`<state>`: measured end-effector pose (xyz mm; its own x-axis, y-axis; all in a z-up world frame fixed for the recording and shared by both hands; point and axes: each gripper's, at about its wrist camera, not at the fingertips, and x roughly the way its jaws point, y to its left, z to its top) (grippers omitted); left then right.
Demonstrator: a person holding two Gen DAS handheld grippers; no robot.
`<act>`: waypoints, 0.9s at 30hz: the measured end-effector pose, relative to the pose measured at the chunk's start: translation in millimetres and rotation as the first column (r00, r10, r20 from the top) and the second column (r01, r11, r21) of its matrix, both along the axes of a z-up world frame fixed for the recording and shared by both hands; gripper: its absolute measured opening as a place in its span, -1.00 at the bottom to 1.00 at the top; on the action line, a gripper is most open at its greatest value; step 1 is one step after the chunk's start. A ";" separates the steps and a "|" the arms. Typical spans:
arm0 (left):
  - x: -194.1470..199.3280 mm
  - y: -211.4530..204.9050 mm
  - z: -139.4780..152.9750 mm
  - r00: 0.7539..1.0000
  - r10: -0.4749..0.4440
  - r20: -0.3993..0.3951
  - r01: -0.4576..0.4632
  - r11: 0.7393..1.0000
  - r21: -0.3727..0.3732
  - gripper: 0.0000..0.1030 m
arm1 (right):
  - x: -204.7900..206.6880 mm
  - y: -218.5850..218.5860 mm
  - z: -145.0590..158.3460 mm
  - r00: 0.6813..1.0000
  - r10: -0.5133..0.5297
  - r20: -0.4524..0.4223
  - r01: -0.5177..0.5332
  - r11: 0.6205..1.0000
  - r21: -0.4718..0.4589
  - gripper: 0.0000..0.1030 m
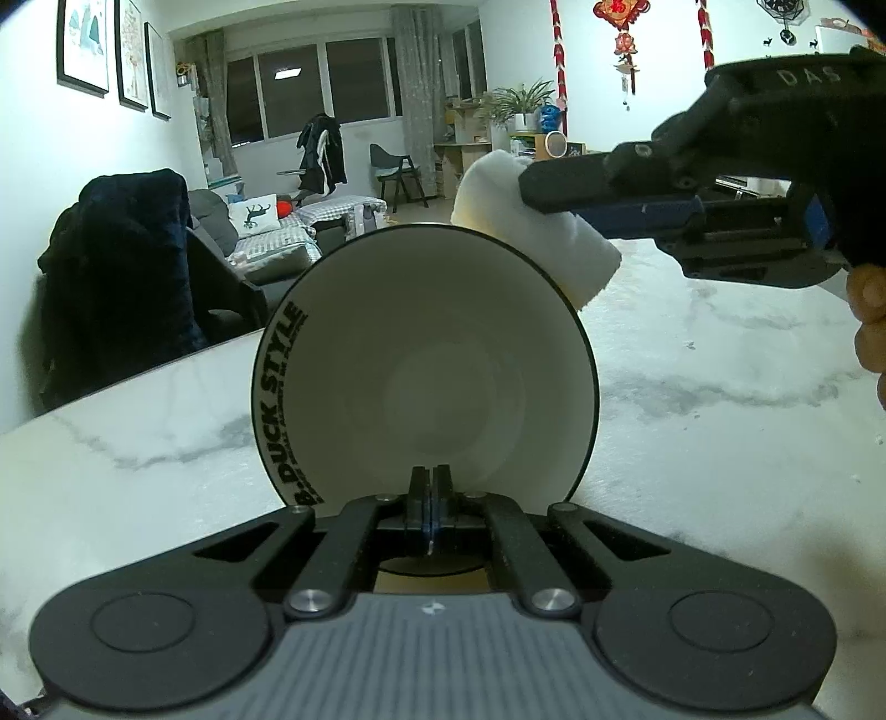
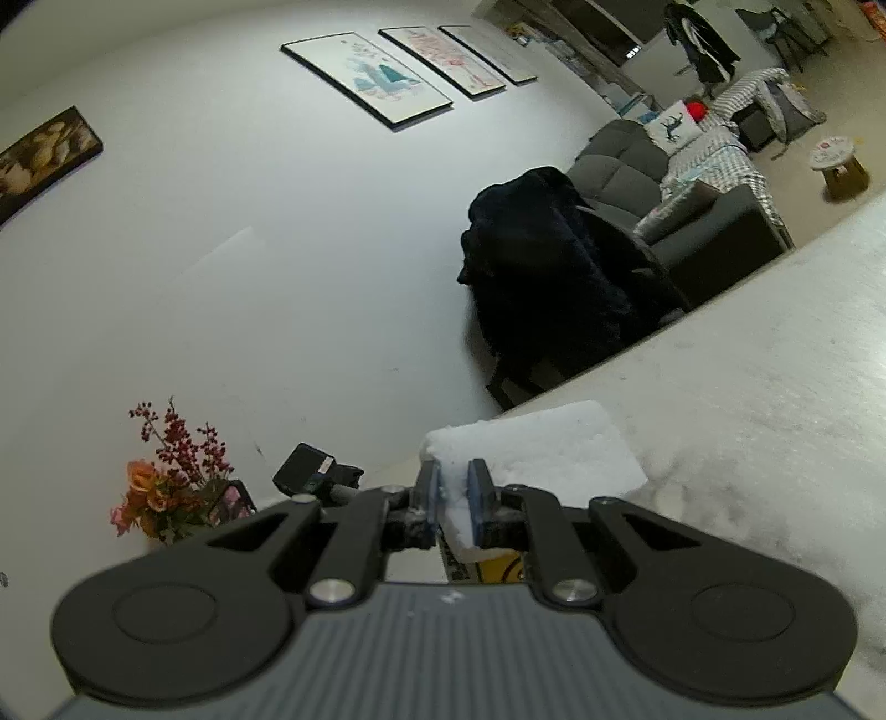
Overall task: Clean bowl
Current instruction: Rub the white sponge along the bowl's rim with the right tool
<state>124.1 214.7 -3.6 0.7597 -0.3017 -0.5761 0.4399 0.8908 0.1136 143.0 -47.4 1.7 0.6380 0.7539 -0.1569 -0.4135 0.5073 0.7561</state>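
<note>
Bowl (image 1: 426,376) tipped up over worktop (image 1: 720,376), rim clamped in left tool (image 1: 429,487), exposing inside; right tool (image 1: 559,191) pinches white sponge (image 1: 531,243) behind far rim, ready to wipe.

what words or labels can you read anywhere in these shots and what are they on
"B.DUCK STYLE": black print along the inner rim of the white bowl.
Smaller line of print under it on the bowl: too blurred to read.
"DAS": raised letters on the black body of the right gripper; it may run on past the frame edge.
Red hanging ornament on the far wall: a gold character, too small to read.
Framed pictures: no legible text.
</note>
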 end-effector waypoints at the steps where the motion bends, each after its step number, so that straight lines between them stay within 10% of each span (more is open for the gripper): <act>1: 0.3 0.4 -0.2 1.000 0.001 0.000 -0.001 1.000 -0.001 -1.00 | 0.9 -0.6 -2.0 1.000 -0.003 -0.005 0.003 1.000 0.004 -0.76; 27: -0.8 6.1 1.5 1.000 0.031 -0.001 -0.031 1.000 -0.002 -1.00 | 5.8 3.6 -15.8 0.998 -0.002 -0.056 0.003 1.000 0.014 -0.76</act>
<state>123.2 220.8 -2.1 0.7682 -0.2792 -0.5762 0.4120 0.9044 0.1110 148.9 -43.8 -14.2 0.6306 0.7545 -0.1816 -0.3693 0.4976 0.7848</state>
